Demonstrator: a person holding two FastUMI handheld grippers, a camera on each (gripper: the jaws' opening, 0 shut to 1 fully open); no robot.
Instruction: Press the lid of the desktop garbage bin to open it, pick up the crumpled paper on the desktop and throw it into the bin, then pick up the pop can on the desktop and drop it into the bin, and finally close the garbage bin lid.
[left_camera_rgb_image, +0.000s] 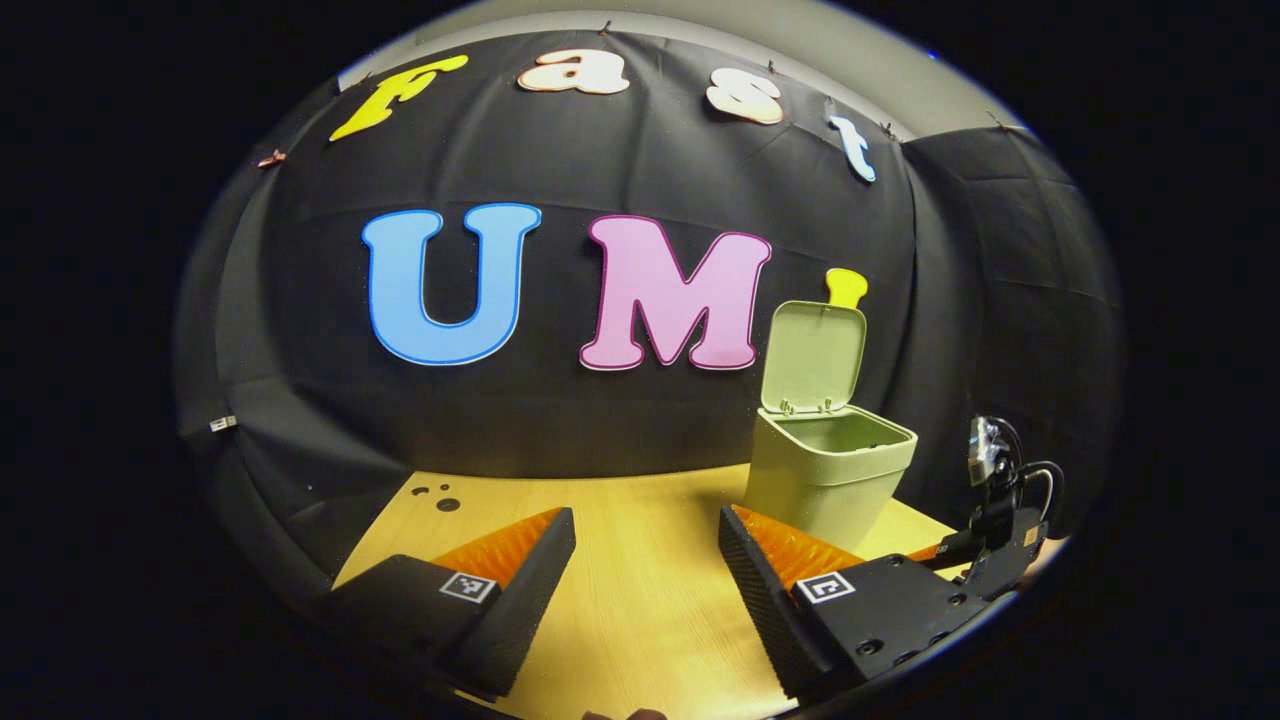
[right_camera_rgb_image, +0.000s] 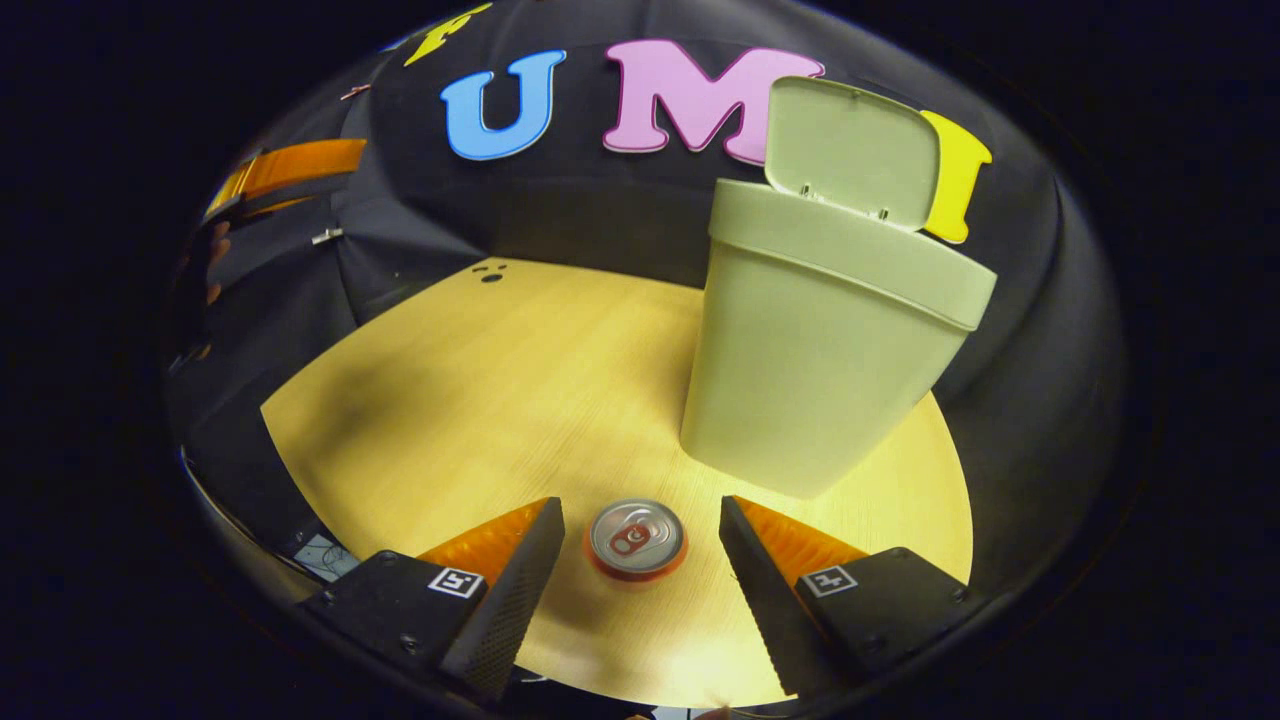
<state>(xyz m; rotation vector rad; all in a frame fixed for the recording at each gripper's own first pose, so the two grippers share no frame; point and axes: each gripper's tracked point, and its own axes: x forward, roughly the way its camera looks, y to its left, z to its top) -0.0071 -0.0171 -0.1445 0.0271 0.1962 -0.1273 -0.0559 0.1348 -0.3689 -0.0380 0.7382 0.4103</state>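
In the left gripper view, my left gripper (left_camera_rgb_image: 647, 560) hangs above the wooden worktop (left_camera_rgb_image: 640, 610) with its fingers spread wide and nothing between them. The green garbage bin (left_camera_rgb_image: 828, 480) stands ahead and to the right near the black cloth wall, its lid (left_camera_rgb_image: 812, 355) tipped up and back so the hollow inside shows — what lies at the bottom I cannot tell. At the far right edge of this view sits my right gripper (left_camera_rgb_image: 985, 545), trailing a looped cable. In the right gripper view, my right gripper (right_camera_rgb_image: 641, 545) is poised low over the worktop (right_camera_rgb_image: 470, 400), fingers parted and not touching anything, with the pop can (right_camera_rgb_image: 636, 540) standing upright between them — its silver top and pull tab face the camera, and a gap shows on each side. The garbage bin (right_camera_rgb_image: 820, 340) looms just beyond the can, to the right, its lid (right_camera_rgb_image: 852, 150) raised against the wall.
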